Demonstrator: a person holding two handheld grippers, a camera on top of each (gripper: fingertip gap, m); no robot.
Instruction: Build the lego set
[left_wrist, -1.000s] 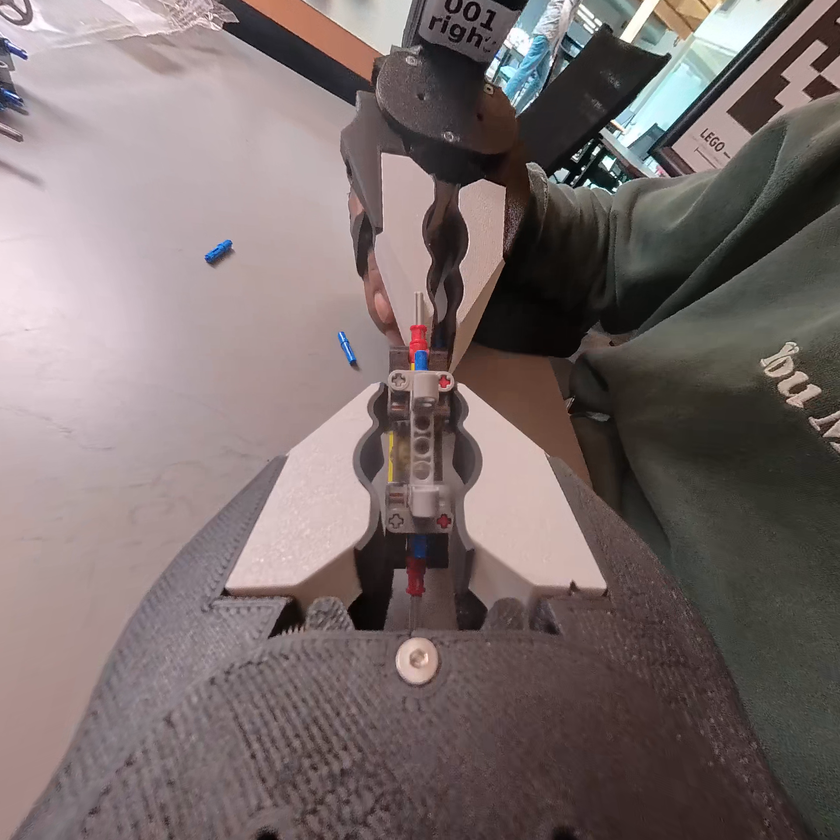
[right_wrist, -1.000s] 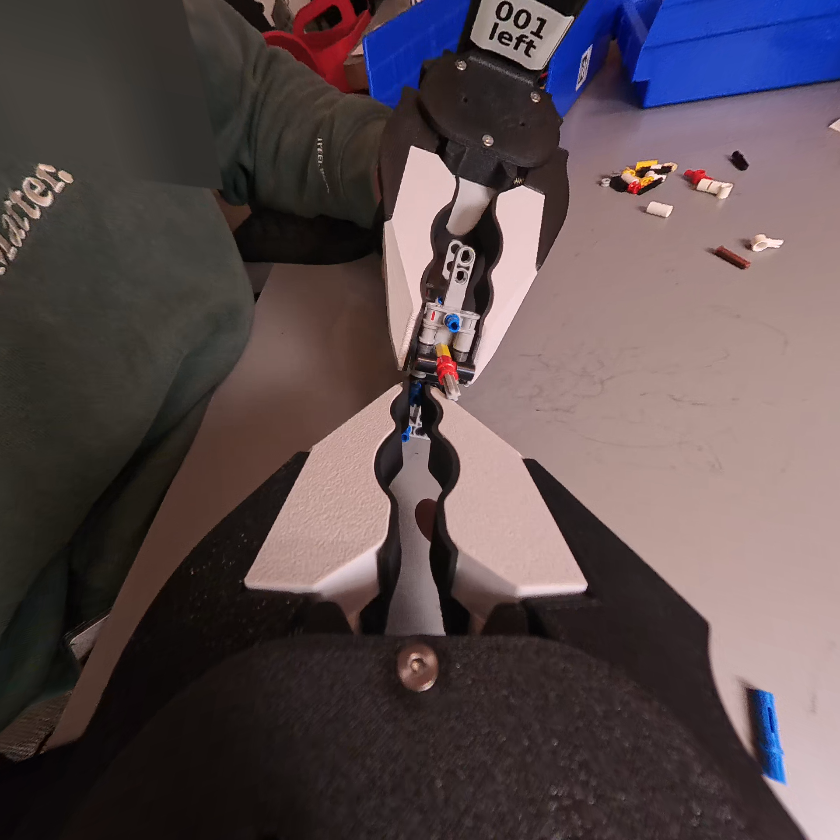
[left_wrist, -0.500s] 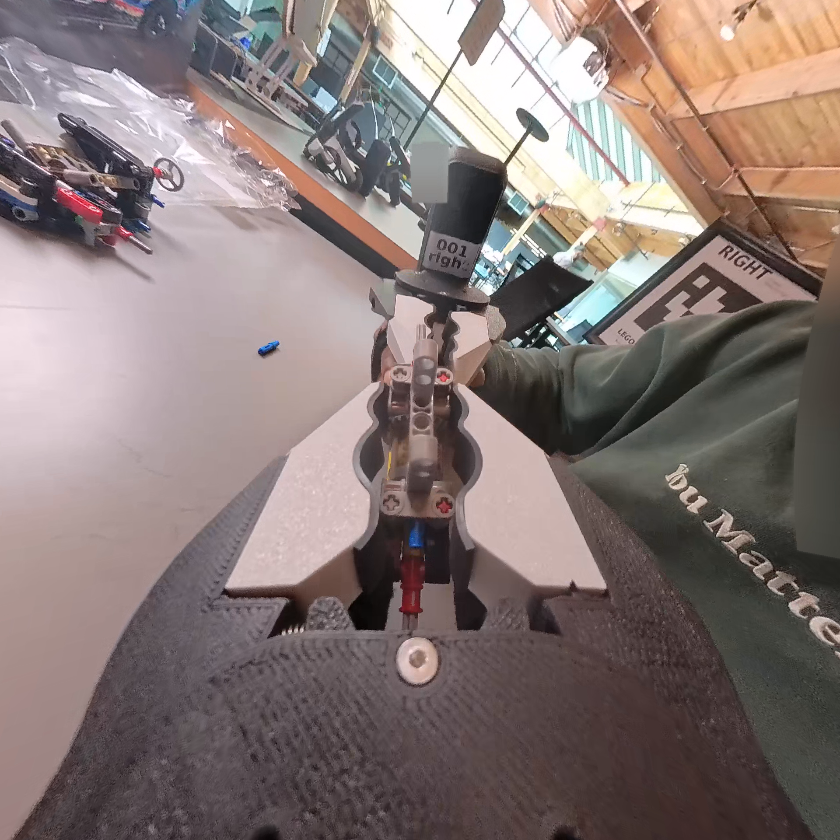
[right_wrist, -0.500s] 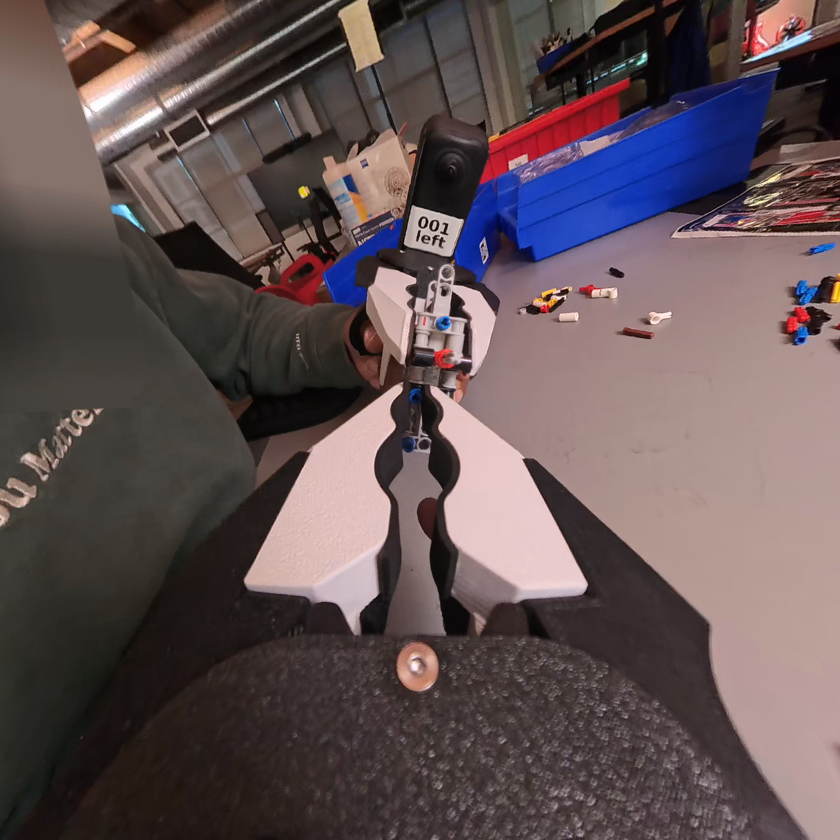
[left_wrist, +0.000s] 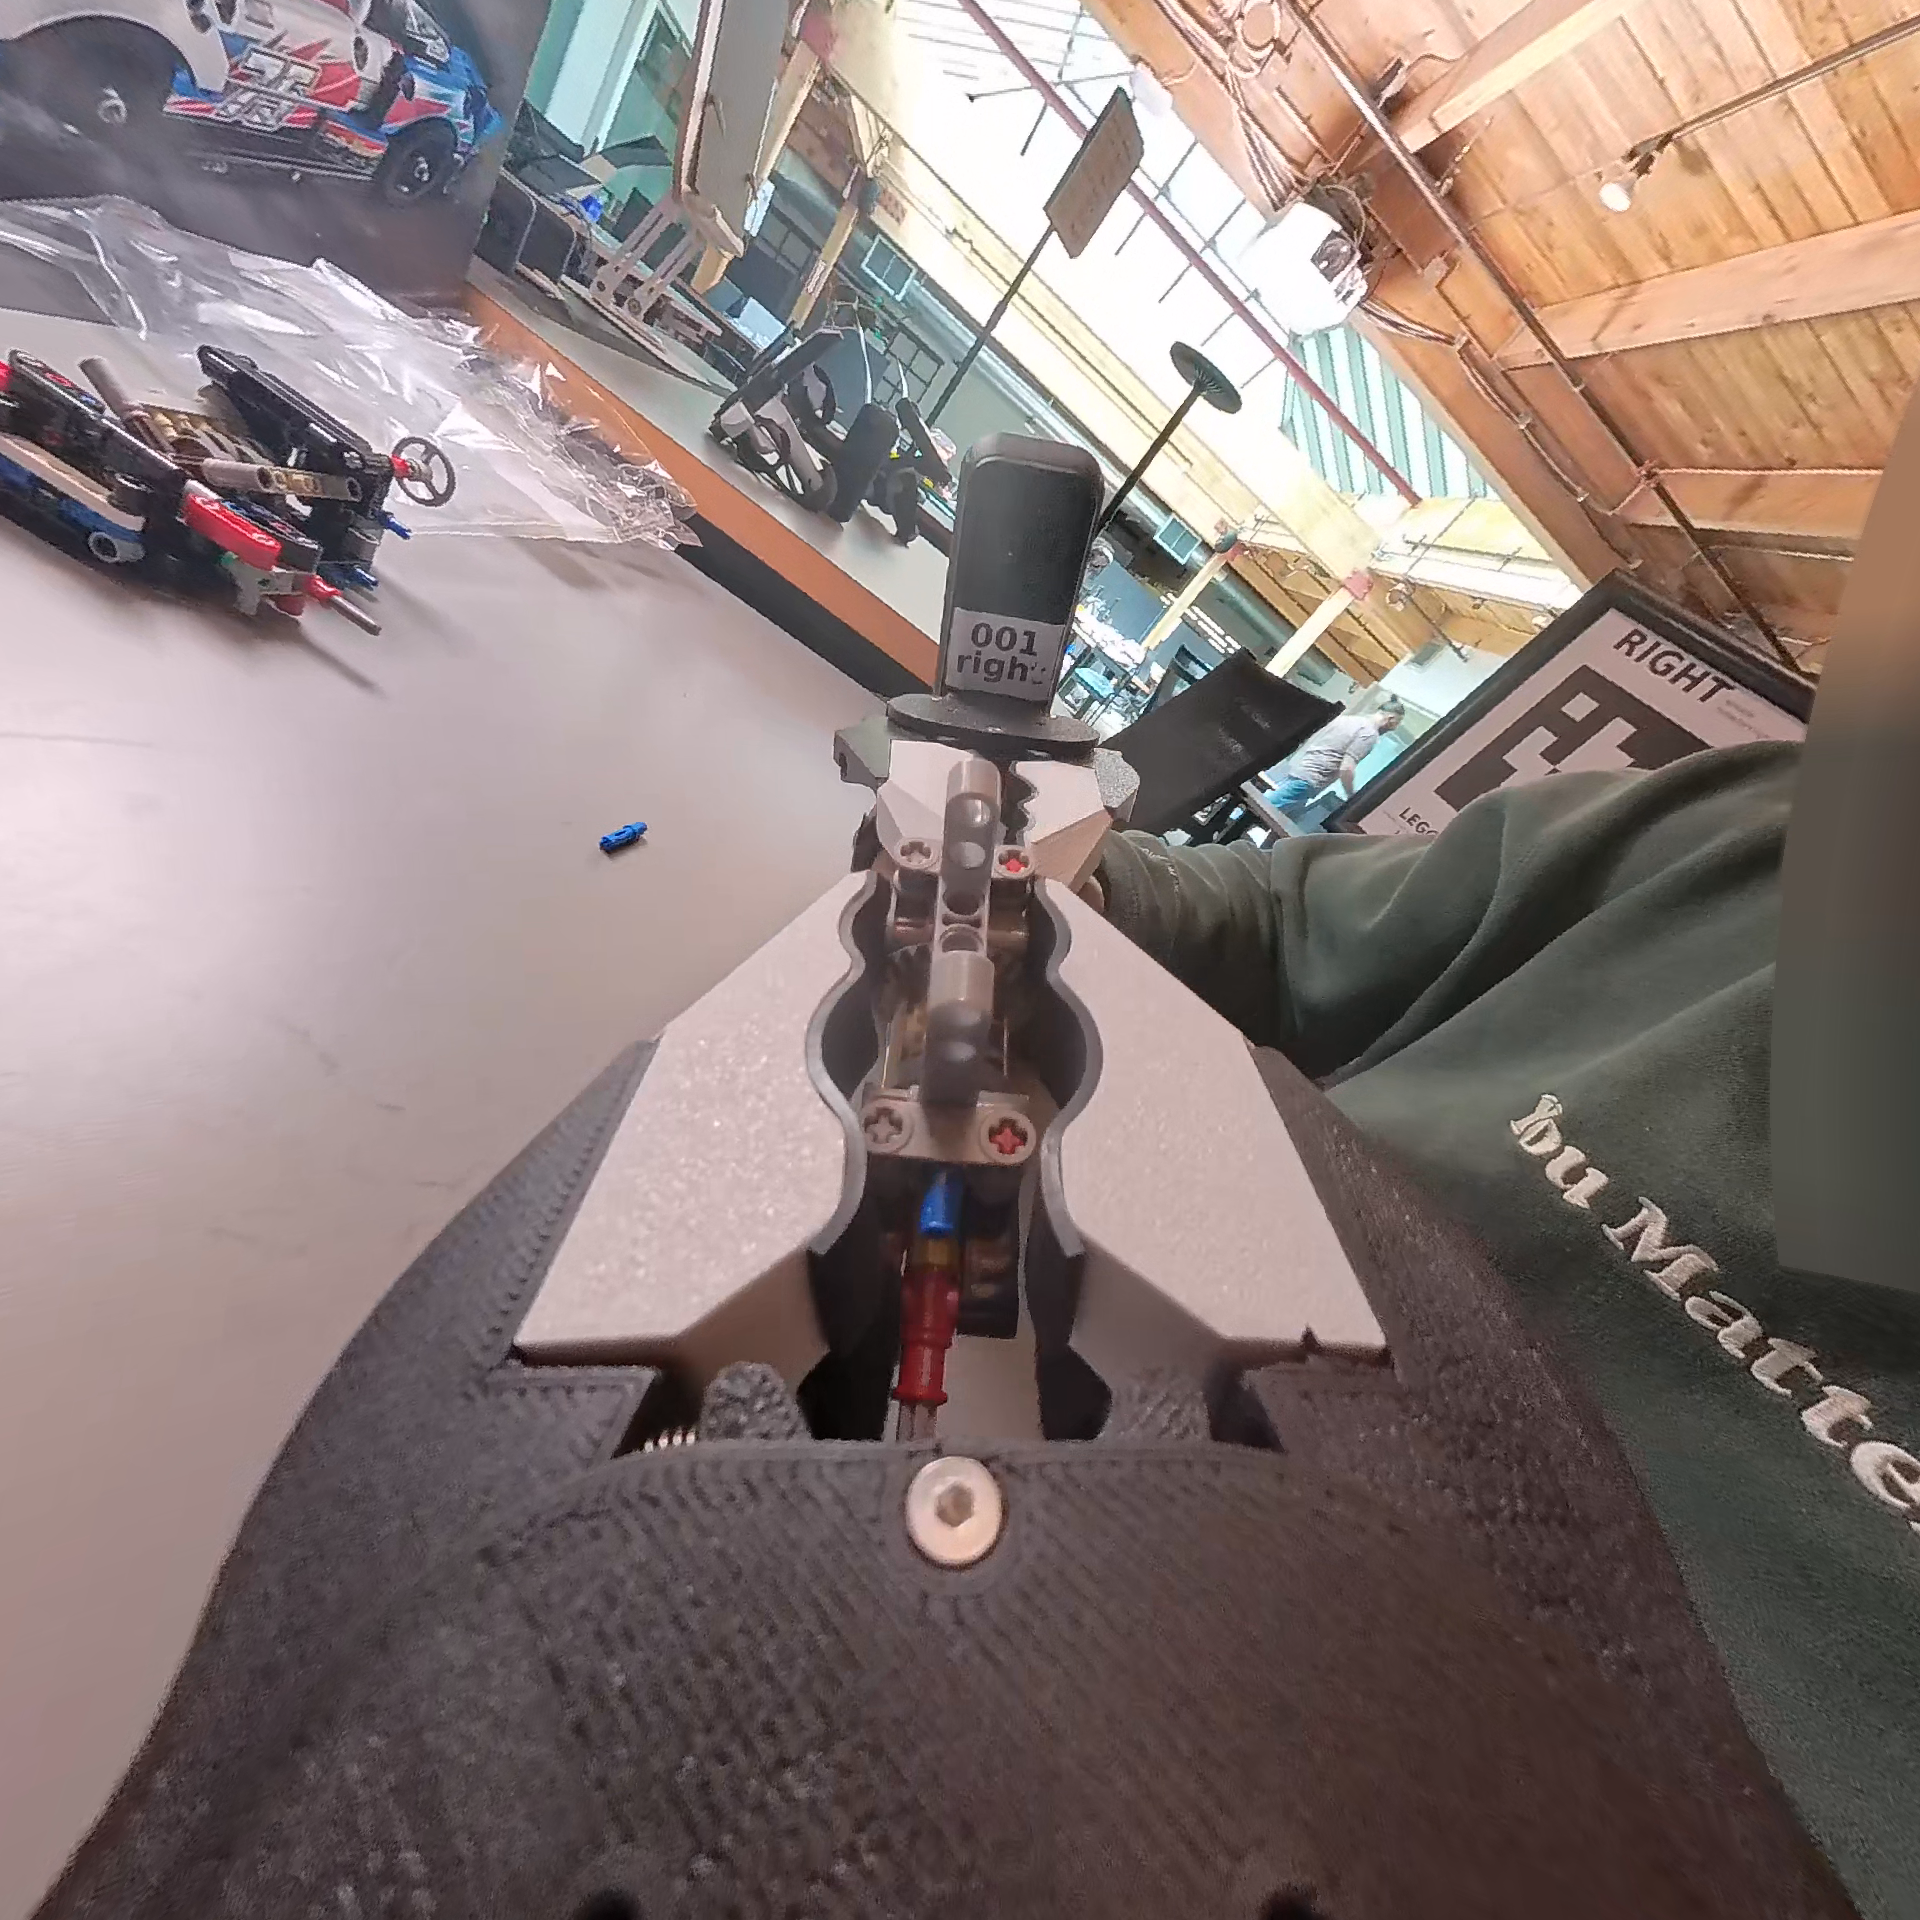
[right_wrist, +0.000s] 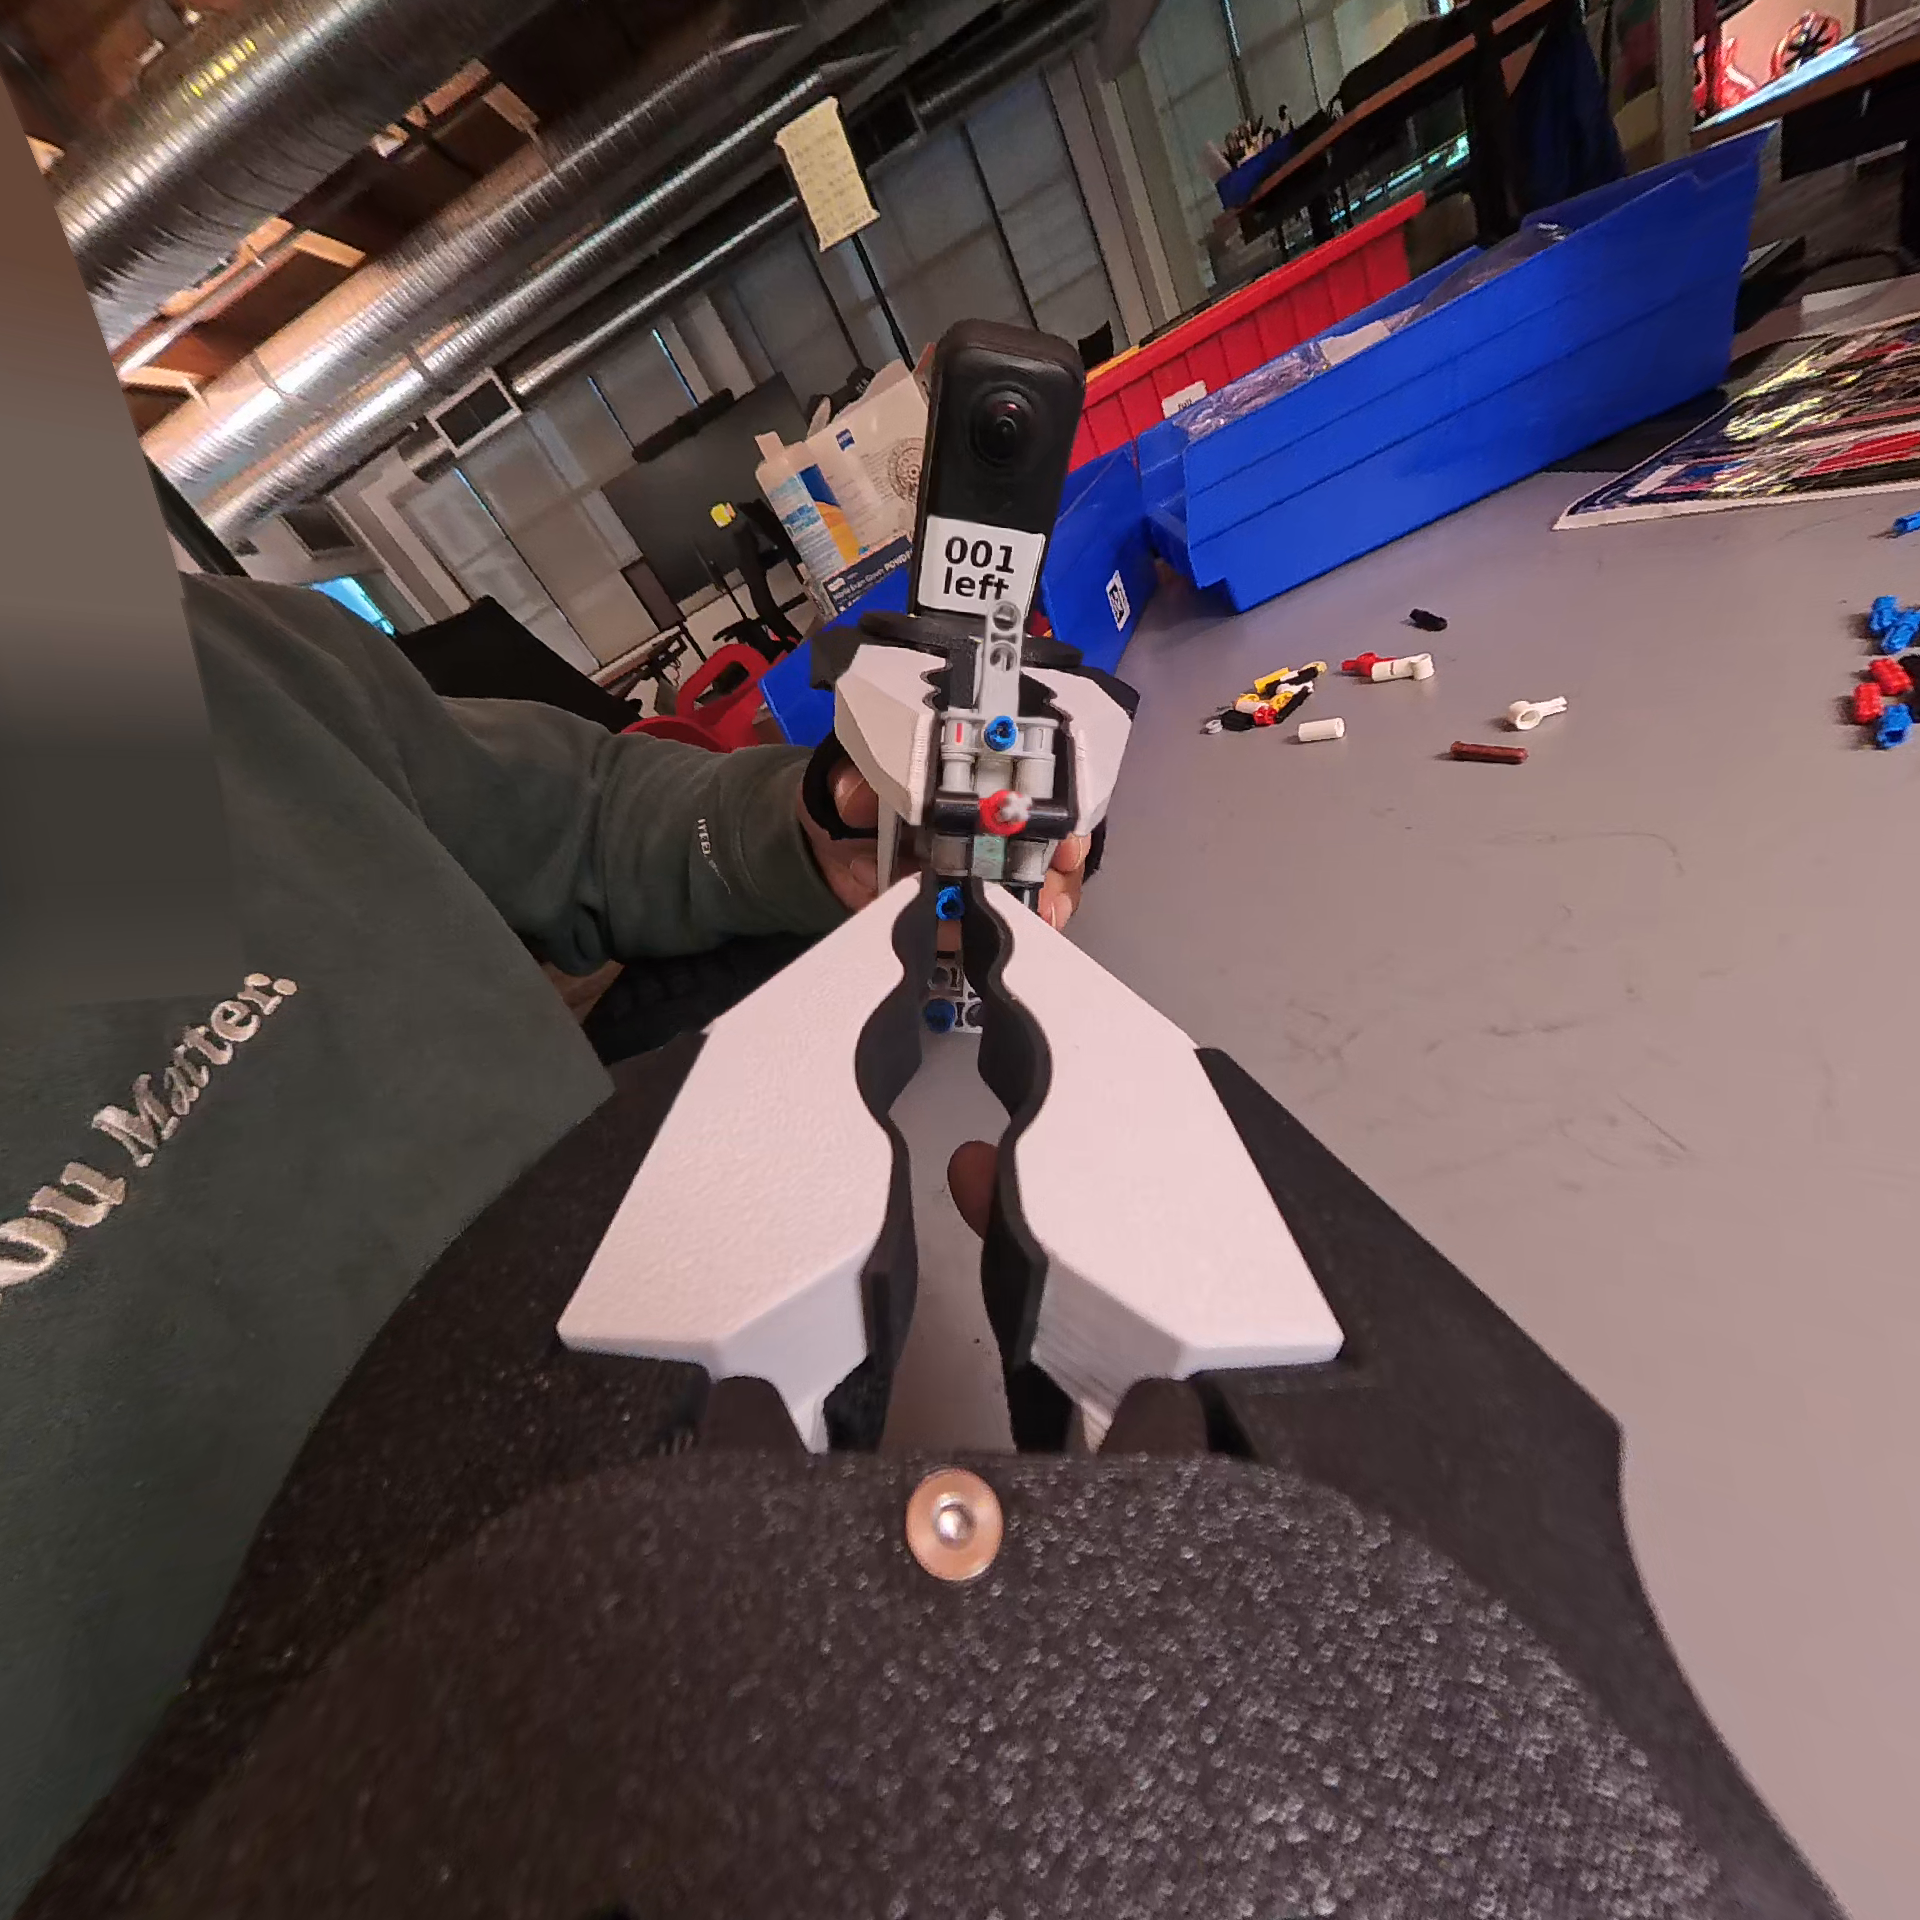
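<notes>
Raised tools (left_wrist: 961, 914); bins (right_wrist: 1455, 416) right-view only.

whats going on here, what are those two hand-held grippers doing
A person in a green sweatshirt holds both above a grey table. The left hand-held gripper clamps a grey brick assembly. The right hand-held gripper pinches a small blue pin right at the assembly's end. Loose pieces lie on the table.

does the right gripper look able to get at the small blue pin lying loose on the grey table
Probably not as things stand: the right gripper is pinched on a small blue peg right at the grey brick assembly in the left gripper. The blue pin lies unobstructed.
</notes>
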